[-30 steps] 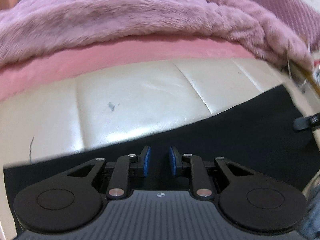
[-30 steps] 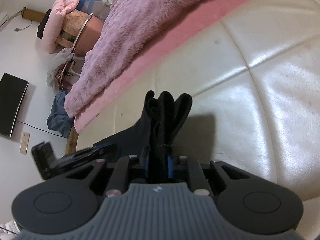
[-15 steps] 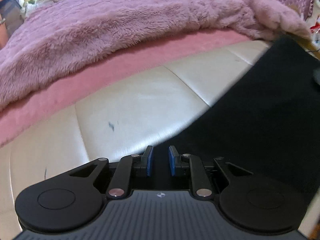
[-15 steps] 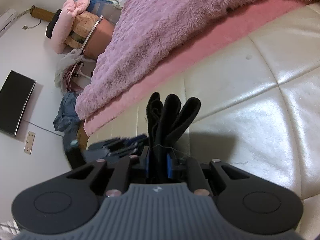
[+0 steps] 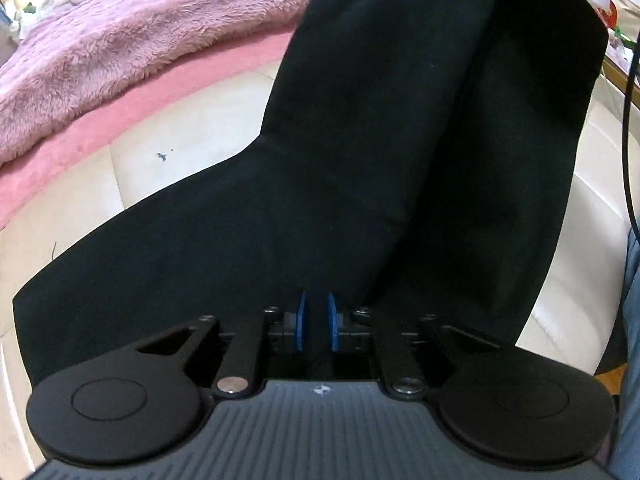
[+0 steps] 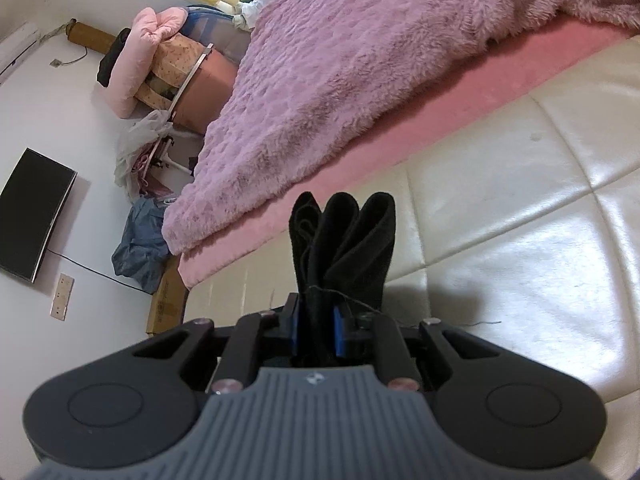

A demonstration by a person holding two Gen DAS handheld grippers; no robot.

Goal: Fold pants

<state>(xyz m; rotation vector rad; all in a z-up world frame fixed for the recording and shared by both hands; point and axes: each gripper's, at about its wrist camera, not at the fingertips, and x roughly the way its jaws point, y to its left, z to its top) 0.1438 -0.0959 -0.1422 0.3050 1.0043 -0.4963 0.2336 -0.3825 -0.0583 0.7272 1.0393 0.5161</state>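
Now the left tongs [image 5: 316, 322] point steeply down at the black pants [image 5: 360, 152]; their blue pads [image 5: 299, 322] stand a narrow gap apart and the jaws are closing, with dark cloth showing between and behind them, though whether the pads already press on it I cannot tell; the pants fill most of the left wrist view, rising from about 8 o'clock, where one flat edge lies on the cream leather cushion [image 5: 192, 148], up to 12 and 1 o'clock, where the cloth hangs lifted in a long fold; a thin black cable [image 5: 625, 120] runs down the frame at 3 o'clock, and a strip of blue denim [image 5: 632, 320] shows at the 4 o'clock edge.

In the right wrist view the right tongs [image 6: 316, 328] are clenched on a bunched end of the pants [image 6: 344, 240]; three rounded folds of black cloth stick up past the blue pads [image 6: 338, 332] toward 12 o'clock, held above the cream leather cushion [image 6: 520, 240], which spreads from 2 to 5 o'clock; a loose thread trails from the cloth toward 3 o'clock.

Beyond the cushion lies a pink sheet [image 6: 360, 160] under a fluffy purple blanket [image 6: 360, 60], from 10 round to 2 o'clock; at 9 o'clock a dark screen [image 6: 34, 212] hangs on the white wall, with a wall socket [image 6: 62, 296] below it; blue clothes [image 6: 140, 240] lie heaped on the floor beside the bed.
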